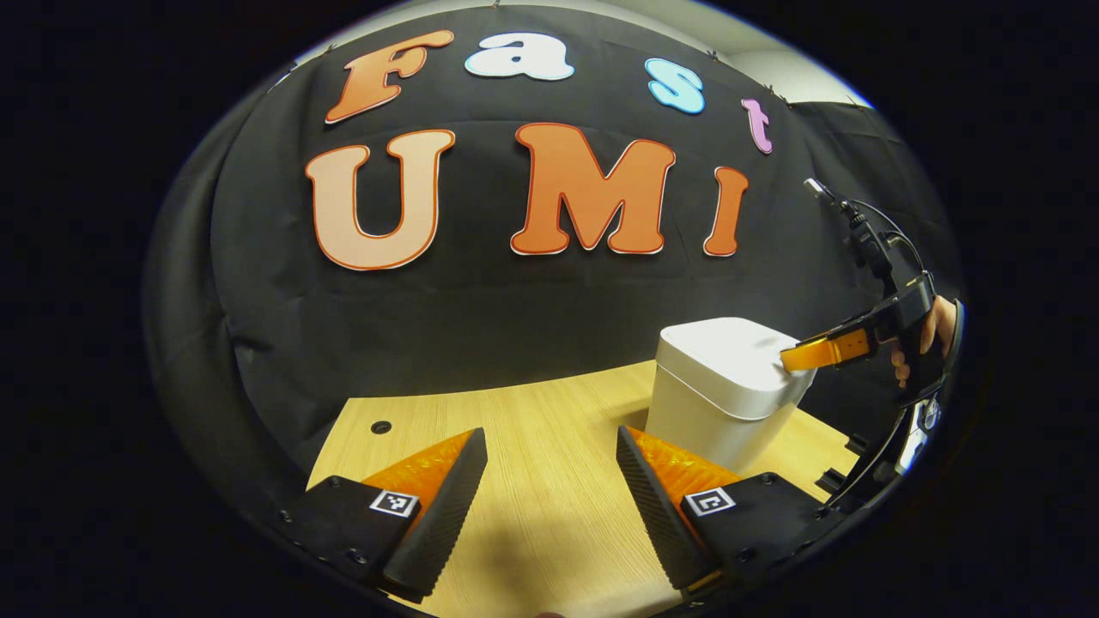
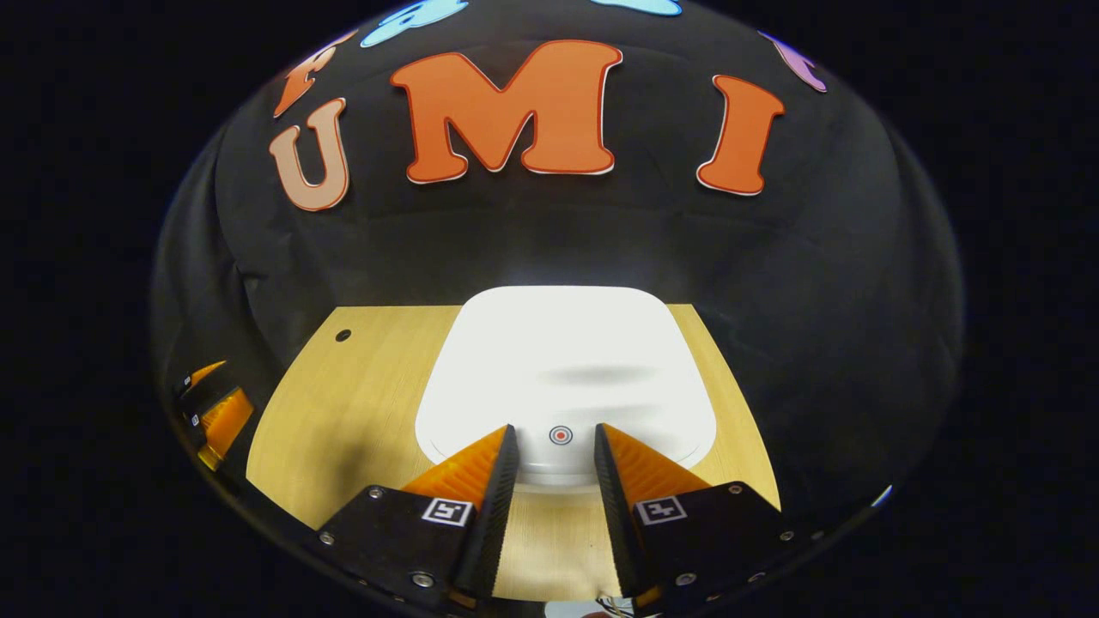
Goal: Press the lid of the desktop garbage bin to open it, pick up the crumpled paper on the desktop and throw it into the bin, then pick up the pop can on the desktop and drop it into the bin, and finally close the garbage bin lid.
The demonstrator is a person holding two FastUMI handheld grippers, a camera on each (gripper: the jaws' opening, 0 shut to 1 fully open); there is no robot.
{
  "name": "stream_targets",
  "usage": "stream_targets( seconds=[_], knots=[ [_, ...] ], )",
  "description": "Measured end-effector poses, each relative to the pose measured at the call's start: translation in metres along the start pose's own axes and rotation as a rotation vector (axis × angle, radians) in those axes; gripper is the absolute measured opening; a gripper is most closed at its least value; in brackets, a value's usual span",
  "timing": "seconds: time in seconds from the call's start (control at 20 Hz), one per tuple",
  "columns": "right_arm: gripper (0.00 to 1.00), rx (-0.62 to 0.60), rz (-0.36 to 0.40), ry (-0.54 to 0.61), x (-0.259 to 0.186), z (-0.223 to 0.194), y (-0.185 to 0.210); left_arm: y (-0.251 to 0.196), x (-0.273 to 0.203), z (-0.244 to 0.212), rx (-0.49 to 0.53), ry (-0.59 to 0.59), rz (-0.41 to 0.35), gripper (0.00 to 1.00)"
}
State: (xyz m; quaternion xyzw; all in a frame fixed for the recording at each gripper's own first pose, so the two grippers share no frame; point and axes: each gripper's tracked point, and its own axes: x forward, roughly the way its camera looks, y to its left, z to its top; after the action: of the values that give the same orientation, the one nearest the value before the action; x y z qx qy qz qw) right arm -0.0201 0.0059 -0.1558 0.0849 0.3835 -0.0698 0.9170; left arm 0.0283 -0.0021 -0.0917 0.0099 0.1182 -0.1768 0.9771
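Hovering Over The Closed Bin

Desk (image 1: 549,515) carried the bin (image 1: 721,403) near its right edge, lid (image 2: 562,369) shut. Right gripper (image 2: 556,451) hung over the lid's front button (image 2: 560,435), fingers parted, empty. Left gripper (image 1: 551,481) stood wide open, empty.

The left gripper (image 1: 551,446) has two wedge-shaped fingers with finely ribbed inner faces, each set on a black block bearing a small square black-and-white marker and round screw heads along its edge. The right gripper (image 2: 556,442) is built alike, with silver screws at the block corners. In the left gripper view, the right gripper (image 1: 794,359) carries a black handle with thin black cables rising from it, gripped by a hand (image 1: 923,339).
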Motion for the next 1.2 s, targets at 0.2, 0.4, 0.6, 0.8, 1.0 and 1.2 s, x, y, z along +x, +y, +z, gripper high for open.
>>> stream_targets(
  seconds=[0.2, 0.4, 0.6, 0.8, 1.0, 1.2],
  knots=[
    [0.46, -0.024, 0.004, -0.04, 0.001, 0.003, 0.001, 0.003, -0.001, 0.011, 0.0, -0.018, 0.005, 0.97],
    [0.54, -0.02, 0.005, -0.115, 0.0, 0.008, 0.001, 0.011, -0.005, 0.026, 0.01, -0.044, 0.021, 0.97],
    [0.74, -0.023, -0.003, -0.228, -0.008, 0.023, 0.006, 0.024, -0.005, 0.037, 0.001, -0.069, 0.057, 0.96],
    [0.78, -0.017, 0.005, -0.38, -0.021, 0.051, 0.019, 0.04, -0.014, 0.054, -0.02, -0.118, 0.107, 0.97],
    [0.84, -0.02, 0.039, -0.49, -0.031, 0.071, 0.042, 0.058, -0.02, 0.073, -0.024, -0.175, 0.168, 0.97],
    [0.88, -0.066, 0.07, -0.58, -0.04, 0.085, 0.066, 0.069, -0.027, 0.084, -0.023, -0.209, 0.206, 0.96]
  ],
)
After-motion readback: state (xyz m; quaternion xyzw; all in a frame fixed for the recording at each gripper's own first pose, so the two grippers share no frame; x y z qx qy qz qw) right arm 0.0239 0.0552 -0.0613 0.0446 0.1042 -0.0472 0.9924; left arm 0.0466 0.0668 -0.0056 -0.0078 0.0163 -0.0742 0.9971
